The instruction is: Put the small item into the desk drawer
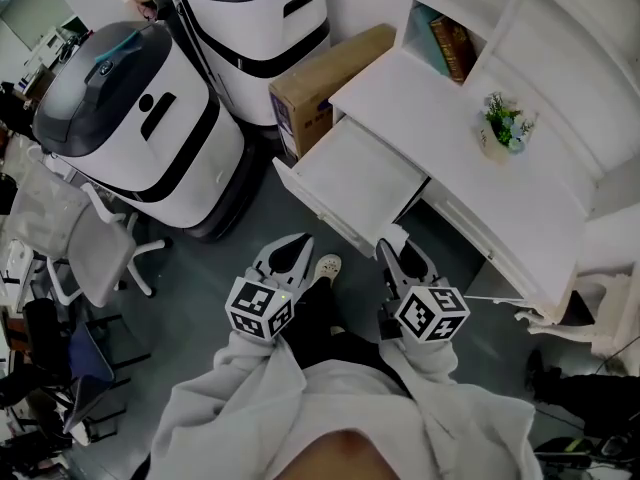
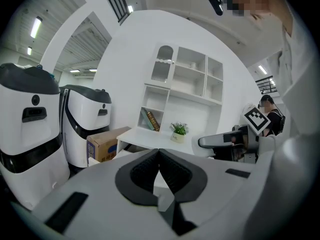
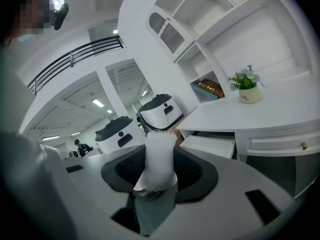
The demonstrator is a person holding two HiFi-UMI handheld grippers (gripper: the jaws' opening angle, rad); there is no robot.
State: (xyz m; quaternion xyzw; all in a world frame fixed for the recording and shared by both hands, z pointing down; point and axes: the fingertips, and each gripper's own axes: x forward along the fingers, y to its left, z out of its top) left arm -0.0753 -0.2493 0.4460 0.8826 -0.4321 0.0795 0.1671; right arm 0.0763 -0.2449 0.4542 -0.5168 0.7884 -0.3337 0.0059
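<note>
The white desk (image 1: pixel 430 98) has its drawer (image 1: pixel 365 176) pulled out, and its tray looks bare. My right gripper (image 1: pixel 396 244) hangs just in front of the drawer's corner. It is shut on a small white packet (image 3: pixel 159 159), whose frayed end stands up between the dark pads. The packet (image 1: pixel 397 235) shows as a white tip in the head view. My left gripper (image 1: pixel 298 246) is held to the left over the grey floor, shut and holding nothing, its pads (image 2: pixel 170 169) meeting. From the right gripper view the open drawer (image 3: pixel 210 145) lies ahead under the desktop.
Two large white-and-black machines (image 1: pixel 140 128) (image 1: pixel 255 18) stand left of the desk, with a cardboard box (image 1: pixel 322 88) wedged beside the drawer. A small potted plant (image 1: pixel 503 123) sits on the desktop and books (image 1: pixel 452 46) on the shelf. A white office chair (image 1: pixel 75 238) is at far left.
</note>
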